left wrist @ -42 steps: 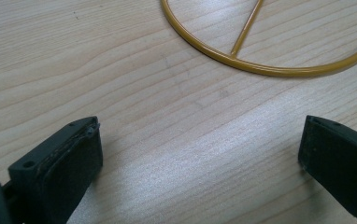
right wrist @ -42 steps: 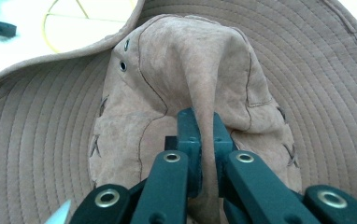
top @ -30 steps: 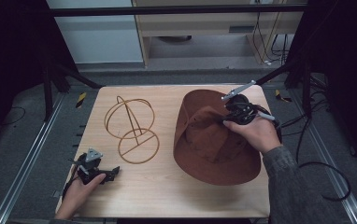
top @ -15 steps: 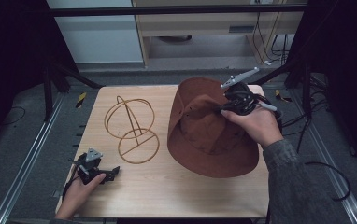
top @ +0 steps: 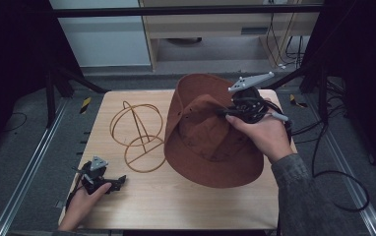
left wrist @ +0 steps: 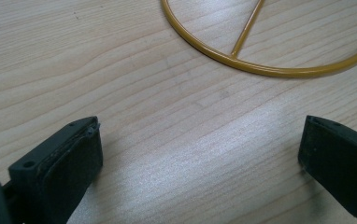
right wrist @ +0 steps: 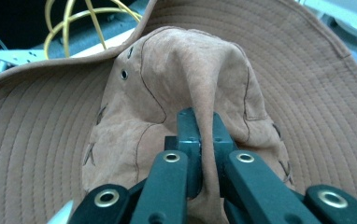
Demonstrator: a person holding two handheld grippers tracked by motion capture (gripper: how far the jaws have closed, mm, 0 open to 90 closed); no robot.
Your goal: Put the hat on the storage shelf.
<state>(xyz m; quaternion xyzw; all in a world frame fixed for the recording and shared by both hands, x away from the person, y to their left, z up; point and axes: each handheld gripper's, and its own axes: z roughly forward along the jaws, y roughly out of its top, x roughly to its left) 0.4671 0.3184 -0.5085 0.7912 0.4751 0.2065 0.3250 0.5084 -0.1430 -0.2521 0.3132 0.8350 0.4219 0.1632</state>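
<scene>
At centre right of the high view, the right gripper (top: 231, 112) pinches a fold of the soft, light hat's (top: 210, 142) crown; the left gripper (top: 108, 181) rests unclenched at lower left

Place: a lab or test room
Signs: bare wooden table (top: 186, 206) on grey carpet; black frame bars around the table; loose cables (top: 333, 162) right of the table; pale cabinet beyond it
</scene>
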